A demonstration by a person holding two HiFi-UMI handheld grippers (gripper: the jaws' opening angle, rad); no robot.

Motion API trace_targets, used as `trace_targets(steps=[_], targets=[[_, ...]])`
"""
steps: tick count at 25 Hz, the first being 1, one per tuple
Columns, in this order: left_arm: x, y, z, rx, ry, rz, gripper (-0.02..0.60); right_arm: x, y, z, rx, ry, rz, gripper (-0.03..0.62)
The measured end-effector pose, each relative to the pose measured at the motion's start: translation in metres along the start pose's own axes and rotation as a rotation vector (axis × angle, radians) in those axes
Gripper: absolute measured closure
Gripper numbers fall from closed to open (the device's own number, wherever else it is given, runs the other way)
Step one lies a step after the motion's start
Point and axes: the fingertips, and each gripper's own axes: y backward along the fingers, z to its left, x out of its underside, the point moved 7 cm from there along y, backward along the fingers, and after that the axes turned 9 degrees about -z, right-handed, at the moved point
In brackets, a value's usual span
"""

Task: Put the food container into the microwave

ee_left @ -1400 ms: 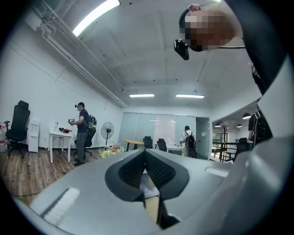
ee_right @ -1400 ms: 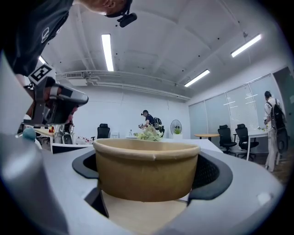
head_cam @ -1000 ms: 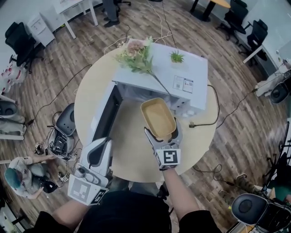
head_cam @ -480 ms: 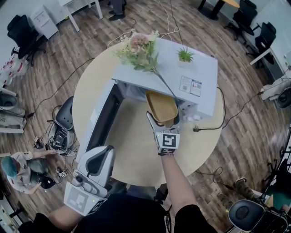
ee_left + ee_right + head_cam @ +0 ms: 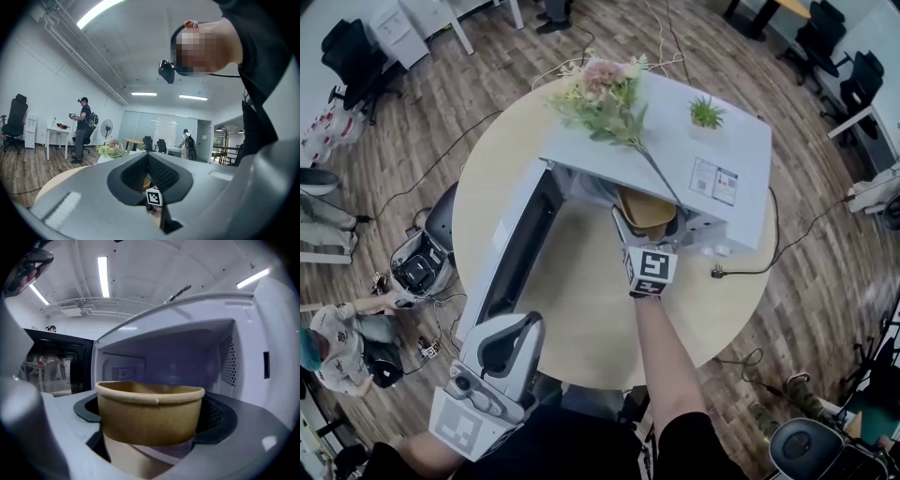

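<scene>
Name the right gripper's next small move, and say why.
Probably ease it farther forward. The right gripper holds the food container only at the mouth of the microwave. The door is swung open and the cavity lies straight ahead.

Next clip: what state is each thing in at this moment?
Microwave door: open wide.
Food container: lidless, upright, partly inside the microwave.
Right hand-held gripper: shut on the food container.
Left hand-held gripper: shut, empty.
Power plug: unplugged, lying loose.
</scene>
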Motion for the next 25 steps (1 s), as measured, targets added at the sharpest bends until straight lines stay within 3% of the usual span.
trace_targets(steps=[15,21,25], targets=[[0.010,0.013,0.013,-0.045,0.005,0.011,0.581,0.024,-0.057,-0.017,0.035,0.022,0.073,0.033],[0.011,0.013,0.015,-0.055,0.015,0.008,0.581,0.033,-0.071,-0.006,0.018,0.120,0.210,0.031],[0.009,0.014,0.015,-0.060,0.006,0.016,0.581,0.035,-0.071,-0.007,-0.007,0.101,0.253,0.025]])
